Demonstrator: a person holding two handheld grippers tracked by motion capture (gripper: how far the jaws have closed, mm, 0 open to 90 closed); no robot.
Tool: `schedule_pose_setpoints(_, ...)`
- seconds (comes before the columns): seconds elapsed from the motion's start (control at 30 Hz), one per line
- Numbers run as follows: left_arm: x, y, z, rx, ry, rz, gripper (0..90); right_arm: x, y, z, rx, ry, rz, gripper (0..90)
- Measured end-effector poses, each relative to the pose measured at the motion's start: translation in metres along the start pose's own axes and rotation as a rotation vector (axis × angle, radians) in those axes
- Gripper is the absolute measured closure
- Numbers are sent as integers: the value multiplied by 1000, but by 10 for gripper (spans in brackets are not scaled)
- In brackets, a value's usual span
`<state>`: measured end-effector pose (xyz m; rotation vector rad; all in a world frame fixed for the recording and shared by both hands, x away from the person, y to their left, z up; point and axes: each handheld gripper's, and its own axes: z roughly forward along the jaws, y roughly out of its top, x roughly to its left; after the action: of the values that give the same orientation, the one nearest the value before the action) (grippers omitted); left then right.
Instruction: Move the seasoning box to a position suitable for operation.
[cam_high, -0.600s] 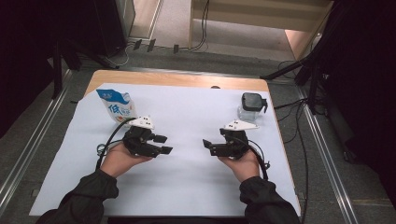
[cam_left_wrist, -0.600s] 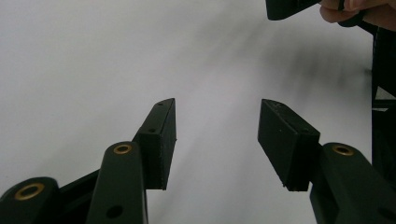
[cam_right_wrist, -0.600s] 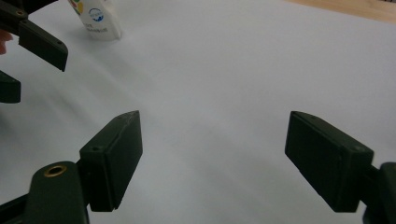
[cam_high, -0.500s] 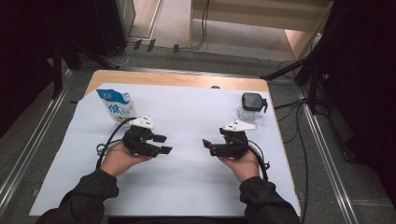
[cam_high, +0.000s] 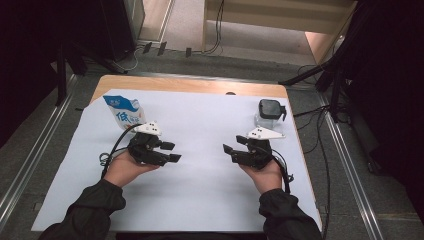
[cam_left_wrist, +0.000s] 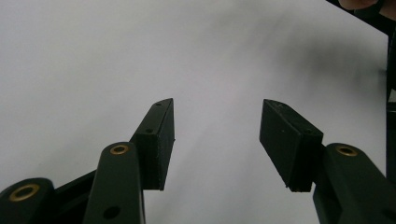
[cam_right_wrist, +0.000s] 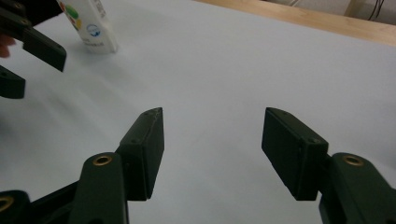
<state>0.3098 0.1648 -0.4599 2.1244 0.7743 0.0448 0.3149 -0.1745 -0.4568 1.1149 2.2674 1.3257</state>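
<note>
My left gripper (cam_high: 172, 152) rests low over the white sheet (cam_high: 200, 200), left of centre, its jaws open and pointing right with nothing between them. Facing it from the right, my right gripper (cam_high: 229, 154) is also open and empty. In the left gripper view the gripper (cam_left_wrist: 215, 105) frames only bare sheet. The right gripper view has its gripper (cam_right_wrist: 213, 112) over bare sheet, with the left gripper's fingers (cam_right_wrist: 44, 49) at the far left. A blue and white milk carton (cam_high: 122, 111) (cam_right_wrist: 91, 23) stands behind the left hand. A clear cup with a black lid (cam_high: 269, 114) stands behind the right hand.
The sheet covers a wooden table (cam_high: 190, 86) whose far edge shows as a bare strip. Metal rails run along the floor on both sides, and cables and stand legs lie beyond the far edge. A cable (cam_high: 112, 150) trails from the left gripper.
</note>
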Motion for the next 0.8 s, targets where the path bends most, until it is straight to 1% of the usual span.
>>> schedule_pose_setpoints(0.03, 0, 0, 0, -1, 9, 0, 468, -1, -1, 0, 12, -4, -5, 428)
schedule_pose_setpoints(0.07, 1, -1, -1, 2, 7, 2, 468, -2, -2, 0, 27, -12, -14, 466)
schedule_pose_setpoints(0.13, 2, -1, -1, 4, 14, 4, 467, -3, -3, -1, 33, -18, -19, 502)
schedule_pose_setpoints(0.2, 2, -1, -2, 4, 24, 6, 468, -5, -3, -3, 21, -22, -16, 503)
schedule_pose_setpoints(0.3, 4, -1, -2, 25, 40, -2, 479, -7, -3, -5, 12, -39, -13, 499)
schedule_pose_setpoints(0.37, 5, -2, -2, 21, 37, -2, 479, -9, -4, -6, 12, -56, -13, 496)
schedule_pose_setpoints(0.4, 5, -2, -3, 17, 42, -2, 478, -10, -4, -6, 6, -61, -12, 492)
schedule_pose_setpoints(0.47, 5, -2, -4, 3, 36, -1, 476, -11, -5, -8, 3, -71, -10, 490)
schedule_pose_setpoints(0.53, 5, -2, -5, -5, 31, 1, 474, -12, -6, -9, -9, -87, -25, 484)
schedule_pose_setpoints(0.57, 5, -2, -6, -3, 38, 3, 473, -13, -6, -10, -10, -98, -32, 483)
schedule_pose_setpoints(0.6, 5, -1, -6, 5, 47, 2, 470, -14, -6, -10, -10, -106, -30, 477)
schedule_pose_setpoints(0.67, 7, -2, -7, 5, 54, -6, 465, -17, -6, -11, -10, -112, -4, 466)
schedule_pose_setpoints(0.7, 7, -2, -8, 2, 45, -10, 464, -19, -5, -12, -9, -112, 10, 454)
schedule_pose_setpoints(0.73, 8, -2, -8, -2, 47, -12, 464, -21, -5, -12, -11, -112, 15, 443)
schedule_pose_setpoints(0.8, 8, -2, -9, -8, 39, -9, 463, -24, -5, -12, -9, -116, 30, 420)
